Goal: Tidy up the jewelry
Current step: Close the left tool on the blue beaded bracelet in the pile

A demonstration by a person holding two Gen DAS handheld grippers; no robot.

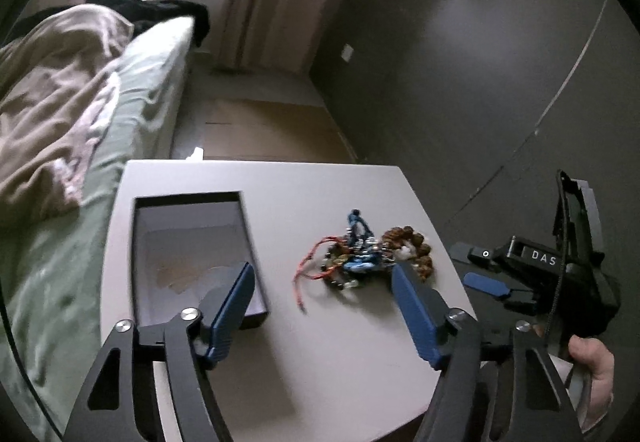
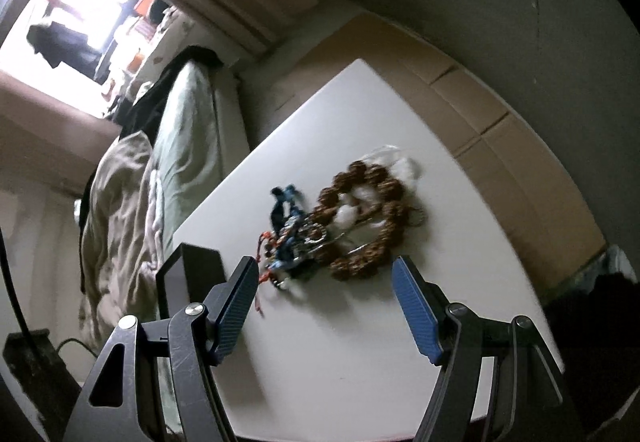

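A tangled pile of jewelry (image 1: 362,256) lies on the white table (image 1: 328,342): a brown bead bracelet (image 1: 414,248), blue cords and a red string. An open dark box (image 1: 192,250) with a pale inside sits to its left. My left gripper (image 1: 322,274) is open and empty, above the table just in front of the pile. In the right wrist view the pile (image 2: 316,238) and bead bracelet (image 2: 362,218) lie just beyond my right gripper (image 2: 324,274), which is open and empty. The right gripper (image 1: 520,282) also shows at the table's right edge. The box corner (image 2: 188,278) stands at left.
A bed with green sheet (image 1: 132,102) and beige blanket (image 1: 52,90) runs along the table's left side. Flattened cardboard (image 1: 272,130) lies on the floor beyond the table. A dark wall (image 1: 460,62) stands at right.
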